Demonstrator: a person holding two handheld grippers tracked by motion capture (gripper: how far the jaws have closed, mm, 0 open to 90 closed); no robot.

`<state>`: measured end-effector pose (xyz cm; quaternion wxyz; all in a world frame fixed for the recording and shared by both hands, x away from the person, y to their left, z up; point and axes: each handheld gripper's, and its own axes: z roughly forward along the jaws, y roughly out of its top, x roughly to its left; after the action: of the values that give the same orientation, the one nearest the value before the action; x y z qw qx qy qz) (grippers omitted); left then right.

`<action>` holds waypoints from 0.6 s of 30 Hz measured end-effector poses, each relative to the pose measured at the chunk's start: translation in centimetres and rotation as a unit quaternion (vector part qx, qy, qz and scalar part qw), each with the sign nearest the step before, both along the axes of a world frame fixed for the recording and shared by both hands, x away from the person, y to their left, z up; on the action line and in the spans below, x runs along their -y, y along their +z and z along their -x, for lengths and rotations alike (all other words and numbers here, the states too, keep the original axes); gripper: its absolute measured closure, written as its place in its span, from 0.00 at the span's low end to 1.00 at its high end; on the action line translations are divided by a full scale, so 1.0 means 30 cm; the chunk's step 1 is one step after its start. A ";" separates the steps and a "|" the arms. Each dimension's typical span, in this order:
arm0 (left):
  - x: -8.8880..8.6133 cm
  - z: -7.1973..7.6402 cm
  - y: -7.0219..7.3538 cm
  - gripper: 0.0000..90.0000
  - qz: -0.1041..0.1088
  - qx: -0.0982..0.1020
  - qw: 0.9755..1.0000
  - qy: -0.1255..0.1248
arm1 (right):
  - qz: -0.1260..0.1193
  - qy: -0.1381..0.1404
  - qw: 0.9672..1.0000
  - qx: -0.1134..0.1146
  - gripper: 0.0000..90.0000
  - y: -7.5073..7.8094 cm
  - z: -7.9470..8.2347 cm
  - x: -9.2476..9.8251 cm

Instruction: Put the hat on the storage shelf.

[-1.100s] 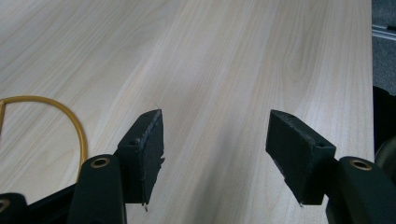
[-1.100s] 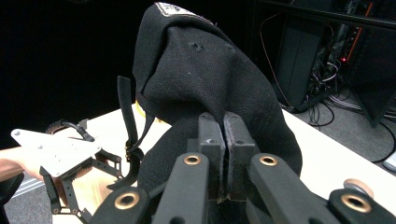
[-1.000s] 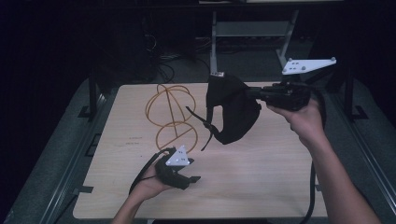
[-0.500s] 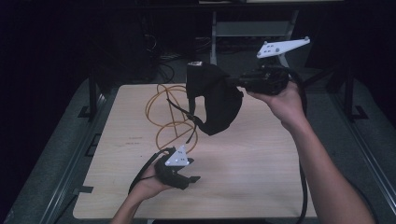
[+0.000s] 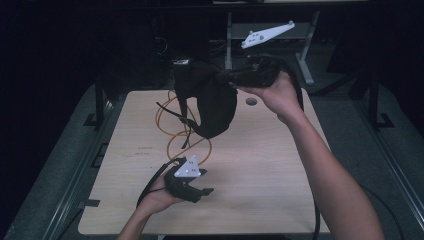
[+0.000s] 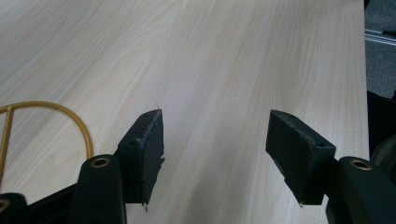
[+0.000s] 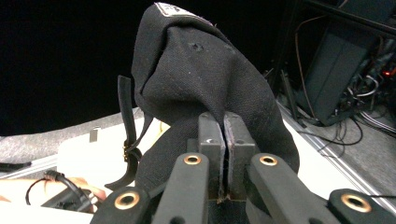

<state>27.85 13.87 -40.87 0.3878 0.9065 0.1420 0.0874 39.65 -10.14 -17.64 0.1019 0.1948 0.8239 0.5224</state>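
A black cloth cap with a dangling strap hangs in the air above the far part of the table. My right gripper is shut on its fabric. In the right gripper view the jaws stand pressed together on the cap, whose strap and small buckle hang at the left. My left gripper rests low over the table's near left, open. Its fingers stand wide apart with bare wood between them. An orange cord lies in loops on the table under the cap.
The light wooden table has a small round hole near its far edge. A metal stand rises behind the table, and dark equipment with cables sits on the floor beyond. Part of the orange cord curves left of my left gripper.
My right gripper has carried the cap up and to the left, away from the table surface. The left gripper has stayed where it was.
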 end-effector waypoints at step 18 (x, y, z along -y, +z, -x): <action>0.000 0.001 0.001 0.41 0.003 -0.006 1.000 -0.002 | 0.028 0.046 0.998 -0.022 0.97 0.015 -0.086 -0.225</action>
<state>27.82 13.87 -40.84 0.3902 0.9060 0.1430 0.0810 42.24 -3.39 -17.19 0.0649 0.1653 0.8485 0.4986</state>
